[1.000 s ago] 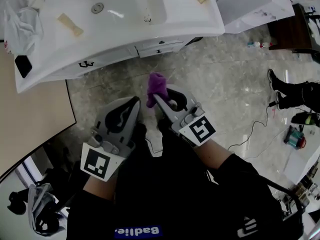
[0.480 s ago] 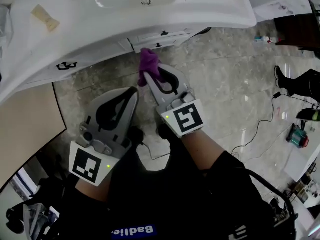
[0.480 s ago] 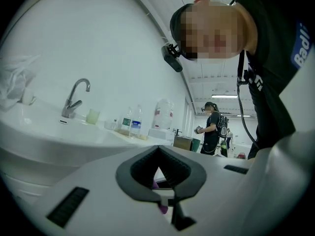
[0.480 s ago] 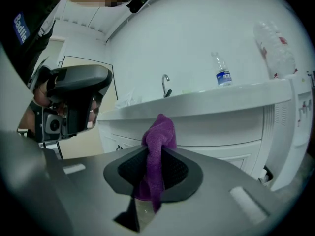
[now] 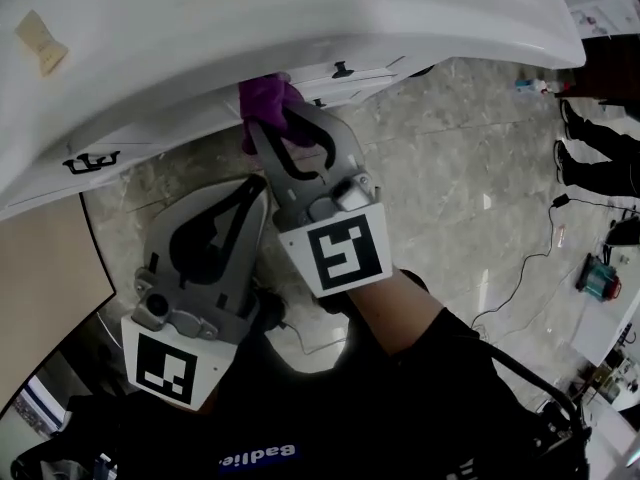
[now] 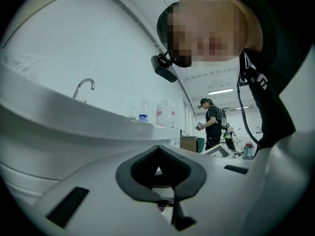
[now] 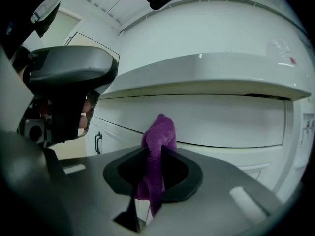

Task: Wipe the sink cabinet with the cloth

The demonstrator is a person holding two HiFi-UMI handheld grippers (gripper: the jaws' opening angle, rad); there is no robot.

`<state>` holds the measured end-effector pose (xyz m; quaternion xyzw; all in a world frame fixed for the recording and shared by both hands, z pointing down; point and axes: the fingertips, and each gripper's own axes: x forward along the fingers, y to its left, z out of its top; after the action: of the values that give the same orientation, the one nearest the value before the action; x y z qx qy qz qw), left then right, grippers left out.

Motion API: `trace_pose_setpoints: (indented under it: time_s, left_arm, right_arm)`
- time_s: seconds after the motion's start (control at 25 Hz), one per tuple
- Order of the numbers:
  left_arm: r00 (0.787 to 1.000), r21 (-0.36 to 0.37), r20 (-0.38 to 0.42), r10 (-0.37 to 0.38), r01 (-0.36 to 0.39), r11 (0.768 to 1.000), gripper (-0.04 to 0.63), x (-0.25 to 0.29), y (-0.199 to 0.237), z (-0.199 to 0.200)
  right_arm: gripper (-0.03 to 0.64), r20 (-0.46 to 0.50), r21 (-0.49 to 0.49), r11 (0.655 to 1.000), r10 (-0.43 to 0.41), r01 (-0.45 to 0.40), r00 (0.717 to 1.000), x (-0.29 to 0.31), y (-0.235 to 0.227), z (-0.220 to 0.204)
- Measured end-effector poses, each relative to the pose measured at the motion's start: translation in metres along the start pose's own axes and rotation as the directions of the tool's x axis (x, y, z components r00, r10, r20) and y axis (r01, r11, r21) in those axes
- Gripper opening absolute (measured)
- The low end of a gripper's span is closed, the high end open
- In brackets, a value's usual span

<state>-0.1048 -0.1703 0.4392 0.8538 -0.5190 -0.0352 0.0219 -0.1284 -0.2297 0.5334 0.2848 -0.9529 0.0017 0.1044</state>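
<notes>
I find my right tongs (image 5: 260, 133) clamped on the purple cloth (image 7: 160, 132), its bunched tip at the sink cabinet (image 7: 221, 124) front under the basin rim; left tongs (image 6: 158, 151) closed, empty

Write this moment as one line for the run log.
right gripper: shut on purple cloth | near sink cabinet front | left gripper: shut, empty
</notes>
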Motion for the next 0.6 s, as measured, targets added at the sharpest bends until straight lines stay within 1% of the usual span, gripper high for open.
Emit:
trace_pose_setpoints:
  time_s: [0.28, 0.48, 0.6]
  left_arm:
    - [0.996, 0.017, 0.077, -0.043, 0.042, 0.999, 0.003, 0.002, 0.01, -0.029]
    - [0.992, 0.035, 0.108, -0.059, 0.055, 0.998, 0.003, 0.008, 0.015, -0.052]
    - [0.99, 0.031, 0.123, -0.063, 0.06, 0.998, 0.003, 0.009, 0.016, -0.066]
  right_arm:
    - [0.06, 0.048, -0.056, 0.996, -0.066, 0.068, 0.997, 0.023, -0.009, -0.013]
    - [0.06, 0.085, -0.108, 0.989, -0.093, 0.101, 0.992, 0.023, -0.022, -0.017]
    - [0.06, 0.111, -0.115, 0.987, -0.1, 0.112, 0.989, 0.019, -0.032, -0.014]
